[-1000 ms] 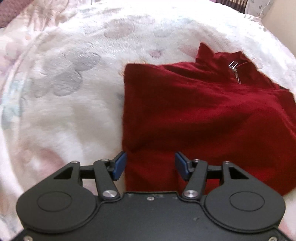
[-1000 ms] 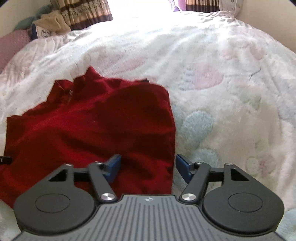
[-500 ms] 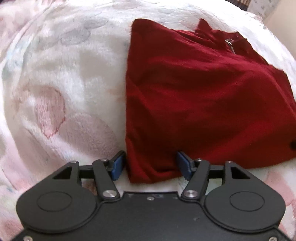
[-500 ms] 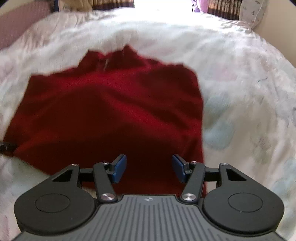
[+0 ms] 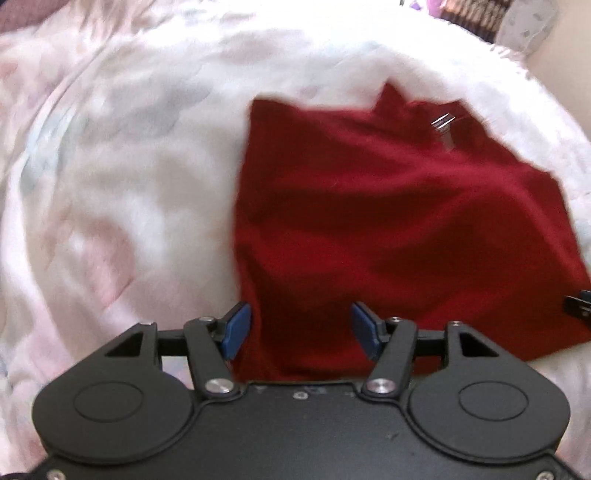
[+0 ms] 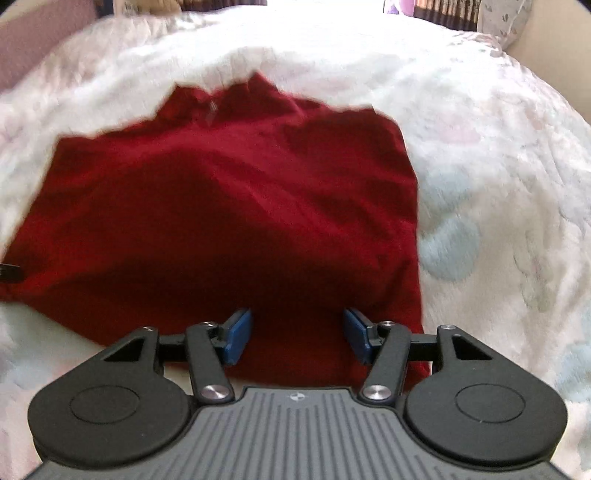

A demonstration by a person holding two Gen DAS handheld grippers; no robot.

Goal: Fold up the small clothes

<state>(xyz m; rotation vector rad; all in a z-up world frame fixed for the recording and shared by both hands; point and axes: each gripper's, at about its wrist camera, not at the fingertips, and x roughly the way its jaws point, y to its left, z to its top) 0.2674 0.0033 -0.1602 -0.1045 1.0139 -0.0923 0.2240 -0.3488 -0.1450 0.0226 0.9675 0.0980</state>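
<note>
A dark red garment (image 5: 388,221) lies spread flat on a fluffy white blanket (image 5: 129,184), its zipped collar (image 5: 445,123) at the far side. My left gripper (image 5: 298,314) hovers open over the garment's near left corner, with the left edge just inside its left finger (image 5: 236,325). In the right wrist view the same garment (image 6: 221,206) fills the middle. My right gripper (image 6: 297,319) stands open over the near right corner, blue pads apart and not pressing on the cloth. A black tip of the other gripper (image 5: 578,304) shows at the garment's right edge.
The blanket (image 6: 498,184) carries pale blue and pink shapes and covers the whole bed. Striped curtains (image 6: 443,13) and a pale pillow (image 6: 504,22) sit at the far end. A beige wall (image 5: 569,66) rises at the right.
The right gripper has shifted left, from straddling the garment's right edge to hovering over its near right corner. The left view slid along the left edge and now blurs with motion.
</note>
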